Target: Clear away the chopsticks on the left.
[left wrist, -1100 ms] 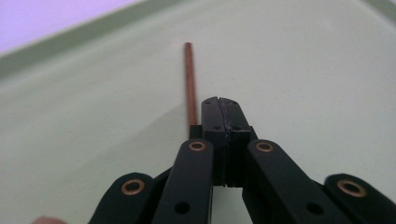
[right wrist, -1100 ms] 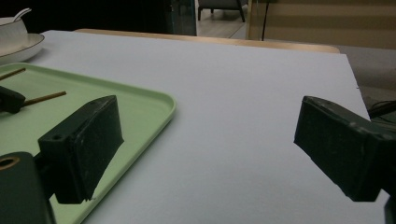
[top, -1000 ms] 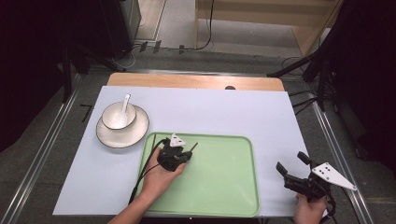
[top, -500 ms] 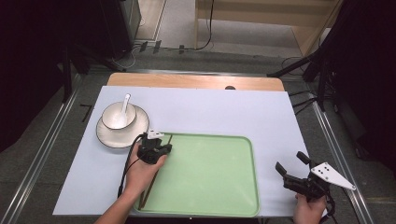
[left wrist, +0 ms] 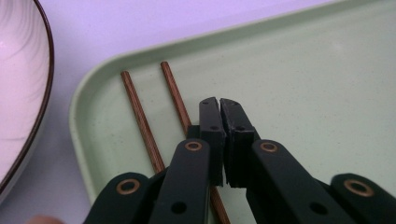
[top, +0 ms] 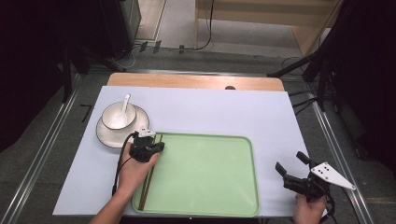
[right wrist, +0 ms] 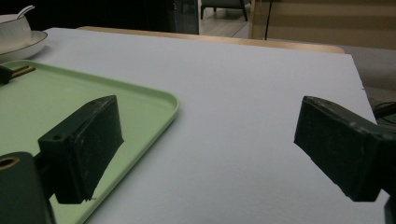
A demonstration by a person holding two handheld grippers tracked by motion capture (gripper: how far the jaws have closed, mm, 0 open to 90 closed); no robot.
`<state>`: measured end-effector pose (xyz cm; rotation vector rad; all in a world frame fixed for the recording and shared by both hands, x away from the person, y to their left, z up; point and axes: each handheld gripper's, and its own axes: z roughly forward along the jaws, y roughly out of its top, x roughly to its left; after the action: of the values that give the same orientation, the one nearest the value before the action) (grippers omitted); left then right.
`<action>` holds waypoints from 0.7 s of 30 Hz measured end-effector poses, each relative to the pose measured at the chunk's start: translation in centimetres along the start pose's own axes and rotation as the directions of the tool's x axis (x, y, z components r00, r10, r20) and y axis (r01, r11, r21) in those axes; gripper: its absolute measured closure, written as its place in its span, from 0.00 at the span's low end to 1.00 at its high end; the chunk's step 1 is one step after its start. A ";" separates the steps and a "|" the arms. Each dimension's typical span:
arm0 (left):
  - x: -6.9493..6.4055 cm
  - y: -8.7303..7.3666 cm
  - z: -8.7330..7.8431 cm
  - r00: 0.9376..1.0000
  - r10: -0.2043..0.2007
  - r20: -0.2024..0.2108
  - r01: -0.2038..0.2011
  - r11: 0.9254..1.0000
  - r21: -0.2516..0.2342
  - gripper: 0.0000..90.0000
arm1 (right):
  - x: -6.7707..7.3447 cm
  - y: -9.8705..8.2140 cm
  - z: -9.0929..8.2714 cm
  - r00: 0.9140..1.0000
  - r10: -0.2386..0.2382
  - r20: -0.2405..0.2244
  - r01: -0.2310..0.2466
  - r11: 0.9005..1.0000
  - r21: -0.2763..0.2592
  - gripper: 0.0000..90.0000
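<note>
A table (top: pixel 196 81) of pale wood is standing on a grey floor (top: pixel 42 154) in a dark-edged room, and a large white sheet (top: pixel 219 112) is covering most of it. A green tray (top: pixel 205 172) is lying on the near middle of the sheet, with two brown chopsticks (left wrist: pixel 140 119) resting along its left edge. At far left a white bowl (top: pixel 119 115) holding a spoon (top: pixel 125 101) is sitting on a saucer (top: pixel 105 135). The left gripper (left wrist: pixel 219 105) is hovering over the tray's far left corner, jaws pressed together and empty, just beside the chopsticks. The right gripper (top: pixel 289 163) is waiting near right, jaws spread wide apart, holding nothing.
</note>
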<state>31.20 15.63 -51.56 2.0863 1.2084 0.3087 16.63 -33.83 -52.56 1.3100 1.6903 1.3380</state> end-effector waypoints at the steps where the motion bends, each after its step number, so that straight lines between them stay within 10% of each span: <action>1: 0.0 0.0 -0.3 1.000 0.003 0.002 -0.003 1.000 -0.007 0.96 | 0.0 0.0 0.0 1.000 0.002 0.001 -0.002 1.000 -0.001 0.08; 21: -0.4 -6.5 -6.3 0.994 0.097 0.054 -0.097 0.995 0.004 1.00 | 0.1 0.0 0.0 1.000 0.003 0.008 -0.003 1.000 -0.001 0.08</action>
<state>23.37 20.19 -51.26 2.1496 1.0802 0.2914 16.59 -33.69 -52.50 1.3155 1.6831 1.3335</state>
